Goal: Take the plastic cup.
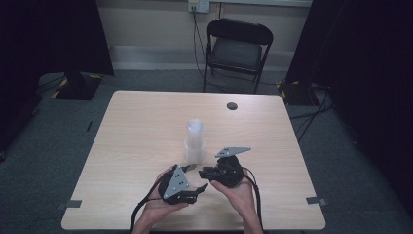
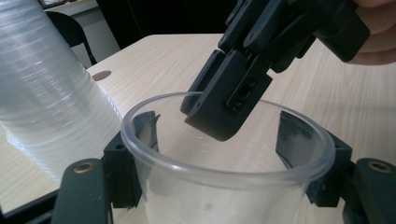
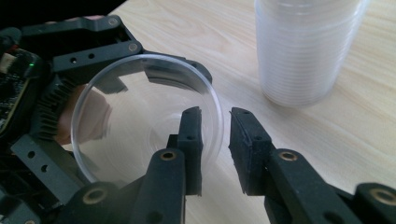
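- Here the left gripper (image 1: 194,181) is clamped around a single clear plastic cup (image 2: 224,163), its two jaws pressing the wall from outside just under the rim, low over the near middle of the wooden table (image 1: 146,126).
- The right gripper (image 3: 215,140) straddles the cup's rim: one jaw sits inside the mouth, the other outside, with a gap between them, so it is parted and not yet pinching.
- A stack of nested clear cups (image 1: 194,141) stands upright on the table just beyond both grippers.
- The cup looks very light, thin-walled and springy; a hard squeeze would likely buckle or crack it, and the smooth plastic may slip.
- The rolled rim is probably the stiffest part, so a gentle pinch across the wall at the rim seems the safest hold.
- A black folding chair (image 1: 237,48) stands beyond the table's far edge.
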`<state>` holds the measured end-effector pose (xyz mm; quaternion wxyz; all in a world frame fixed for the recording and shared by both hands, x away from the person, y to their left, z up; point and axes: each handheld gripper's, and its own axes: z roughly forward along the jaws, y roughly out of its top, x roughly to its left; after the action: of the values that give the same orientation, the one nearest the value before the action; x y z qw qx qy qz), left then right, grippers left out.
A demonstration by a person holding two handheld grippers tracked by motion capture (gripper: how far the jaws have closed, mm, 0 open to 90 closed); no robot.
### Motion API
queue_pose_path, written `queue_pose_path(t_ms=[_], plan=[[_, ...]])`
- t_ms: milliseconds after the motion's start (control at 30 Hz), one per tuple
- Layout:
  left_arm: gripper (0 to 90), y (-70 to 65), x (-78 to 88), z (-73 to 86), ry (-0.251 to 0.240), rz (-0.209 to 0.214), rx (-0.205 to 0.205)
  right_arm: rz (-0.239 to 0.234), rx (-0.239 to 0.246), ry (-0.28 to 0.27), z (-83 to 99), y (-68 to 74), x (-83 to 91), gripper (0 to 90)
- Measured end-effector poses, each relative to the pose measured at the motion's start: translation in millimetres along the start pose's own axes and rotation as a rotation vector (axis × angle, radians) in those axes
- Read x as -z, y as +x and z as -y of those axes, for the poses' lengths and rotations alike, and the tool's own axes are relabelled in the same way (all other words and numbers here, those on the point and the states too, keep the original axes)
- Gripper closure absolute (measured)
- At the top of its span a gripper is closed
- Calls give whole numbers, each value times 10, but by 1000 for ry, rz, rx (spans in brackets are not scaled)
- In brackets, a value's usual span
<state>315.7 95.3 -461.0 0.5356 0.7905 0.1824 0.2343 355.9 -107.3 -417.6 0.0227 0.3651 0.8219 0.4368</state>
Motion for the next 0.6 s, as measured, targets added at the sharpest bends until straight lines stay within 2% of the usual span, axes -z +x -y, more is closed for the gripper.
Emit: queue_pose_path(t_ms=[100, 200, 467, 600], plan=[[297, 25, 14, 6, 11, -5, -2, -4, 4, -18, 5, 5, 12, 728], [297, 50, 27, 14, 10, -14, 15, -7, 3, -42, 17, 2, 34, 724], [296, 93, 39, 21, -21, -11, 82, -28, -1, -106, 60, 3, 103, 716], [296, 122, 50, 28, 1, -38, 71, -28, 0, -146, 70, 6, 157, 716]])
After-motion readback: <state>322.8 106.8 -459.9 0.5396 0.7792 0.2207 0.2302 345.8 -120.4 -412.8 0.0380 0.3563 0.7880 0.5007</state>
